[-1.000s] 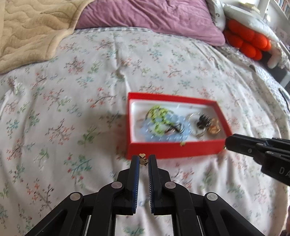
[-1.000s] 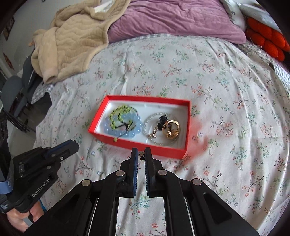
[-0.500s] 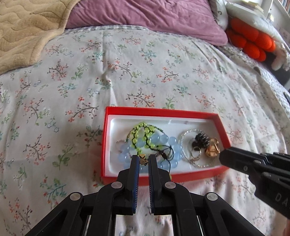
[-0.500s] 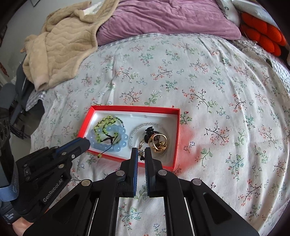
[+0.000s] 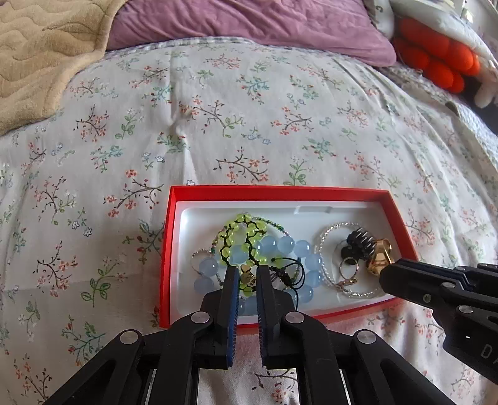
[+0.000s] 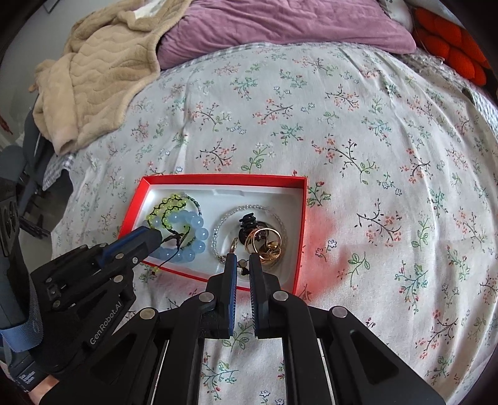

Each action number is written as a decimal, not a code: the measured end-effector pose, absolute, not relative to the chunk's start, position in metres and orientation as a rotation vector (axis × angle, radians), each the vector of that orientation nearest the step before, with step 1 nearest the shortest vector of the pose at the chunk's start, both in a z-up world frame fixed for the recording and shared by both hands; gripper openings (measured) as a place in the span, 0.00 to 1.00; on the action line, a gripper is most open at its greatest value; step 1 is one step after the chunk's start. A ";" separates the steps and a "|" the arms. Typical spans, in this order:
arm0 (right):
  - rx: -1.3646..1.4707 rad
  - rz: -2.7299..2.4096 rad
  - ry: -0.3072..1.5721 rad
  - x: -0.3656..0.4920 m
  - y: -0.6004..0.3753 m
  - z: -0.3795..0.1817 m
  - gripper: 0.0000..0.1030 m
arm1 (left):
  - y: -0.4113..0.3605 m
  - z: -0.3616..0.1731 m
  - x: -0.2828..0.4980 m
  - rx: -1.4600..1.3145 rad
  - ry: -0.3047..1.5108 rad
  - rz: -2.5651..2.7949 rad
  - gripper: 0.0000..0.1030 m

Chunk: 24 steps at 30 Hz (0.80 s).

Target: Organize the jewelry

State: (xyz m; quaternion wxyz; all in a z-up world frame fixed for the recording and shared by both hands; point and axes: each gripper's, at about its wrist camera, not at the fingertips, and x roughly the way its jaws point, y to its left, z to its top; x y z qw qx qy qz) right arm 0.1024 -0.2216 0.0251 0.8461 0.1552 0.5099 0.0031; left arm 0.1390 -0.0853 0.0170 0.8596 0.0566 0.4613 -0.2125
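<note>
A red box (image 5: 280, 191) with a white lining lies on the flowered bedspread. It holds a blue bead bracelet (image 5: 289, 246), a green bead bracelet (image 5: 236, 227), a clear bead ring, a black clip (image 5: 361, 241) and gold rings (image 5: 378, 258). My left gripper (image 5: 247, 274) hangs over the box's left half. Its jaws are opening, and a small gold charm (image 5: 246, 270) sits loose between the tips. My right gripper (image 6: 241, 264) is over the right half of the box (image 6: 218, 178), beside the gold rings (image 6: 264, 243), and is shut on a tiny earring (image 6: 242, 265).
A beige blanket (image 6: 102, 71) and a purple pillow (image 6: 280, 21) lie at the head of the bed. Orange plush (image 5: 435, 59) sits at the far right. The bed's left edge drops off near a chair (image 6: 18, 174). Open bedspread surrounds the box.
Both grippers moved forward from in front of the box to above its contents. The left jaws have parted slightly around the gold charm.
</note>
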 end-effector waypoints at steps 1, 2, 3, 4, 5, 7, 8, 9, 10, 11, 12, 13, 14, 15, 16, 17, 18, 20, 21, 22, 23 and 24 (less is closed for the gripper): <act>0.328 0.013 1.075 0.102 -0.222 0.026 0.09 | -0.085 0.017 0.138 0.121 0.969 -0.442 0.17; 0.326 0.015 1.073 0.102 -0.222 0.027 0.09 | -0.085 0.018 0.138 0.124 0.968 -0.437 0.20; 0.322 0.015 1.071 0.101 -0.222 0.029 0.09 | -0.085 0.019 0.137 0.127 0.966 -0.434 0.24; 0.318 0.016 1.068 0.100 -0.221 0.030 0.09 | -0.085 0.021 0.136 0.132 0.964 -0.432 0.28; 0.316 0.017 1.068 0.099 -0.221 0.031 0.09 | -0.085 0.023 0.134 0.137 0.961 -0.431 0.30; 0.315 0.019 1.067 0.097 -0.221 0.034 0.09 | -0.083 0.027 0.130 0.140 0.952 -0.430 0.40; 0.315 0.018 1.066 0.095 -0.221 0.035 0.09 | -0.083 0.029 0.128 0.142 0.947 -0.430 0.43; 0.314 0.017 1.065 0.093 -0.222 0.037 0.09 | -0.082 0.031 0.126 0.146 0.943 -0.428 0.48; 0.314 0.018 1.061 0.090 -0.222 0.039 0.09 | -0.080 0.033 0.123 0.151 0.939 -0.424 0.53; 0.314 0.017 1.059 0.089 -0.223 0.041 0.13 | -0.079 0.035 0.120 0.157 0.933 -0.419 0.55; 0.314 0.015 1.056 0.086 -0.224 0.043 0.16 | -0.077 0.037 0.117 0.160 0.930 -0.416 0.60; 0.316 0.014 1.050 0.082 -0.225 0.045 0.26 | -0.075 0.039 0.114 0.165 0.927 -0.411 0.65; 0.318 0.011 1.045 0.079 -0.225 0.047 0.31 | -0.073 0.041 0.110 0.171 0.923 -0.406 0.67; 0.320 0.007 1.040 0.076 -0.226 0.049 0.41 | -0.071 0.042 0.108 0.175 0.920 -0.401 0.69; 0.320 0.002 1.033 0.072 -0.227 0.052 0.46 | -0.067 0.044 0.104 0.180 0.917 -0.394 0.72; 0.318 -0.001 1.028 0.069 -0.227 0.054 0.49 | -0.065 0.045 0.101 0.182 0.917 -0.388 0.74; 0.315 -0.004 1.025 0.066 -0.227 0.056 0.49 | -0.063 0.045 0.098 0.182 0.918 -0.382 0.78; 0.307 -0.014 1.027 0.060 -0.227 0.058 0.54 | -0.057 0.047 0.091 0.180 0.919 -0.366 0.82; 0.304 -0.020 1.029 0.058 -0.227 0.058 0.56 | -0.054 0.047 0.087 0.181 0.920 -0.355 0.85; 0.295 -0.032 1.033 0.054 -0.226 0.059 0.59 | -0.053 0.047 0.085 0.181 0.923 -0.344 0.88; 0.288 -0.040 1.035 0.050 -0.225 0.059 0.62 | -0.050 0.047 0.082 0.180 0.928 -0.331 0.90; 0.280 -0.049 1.038 0.047 -0.224 0.059 0.64 | -0.049 0.047 0.080 0.179 0.934 -0.318 0.93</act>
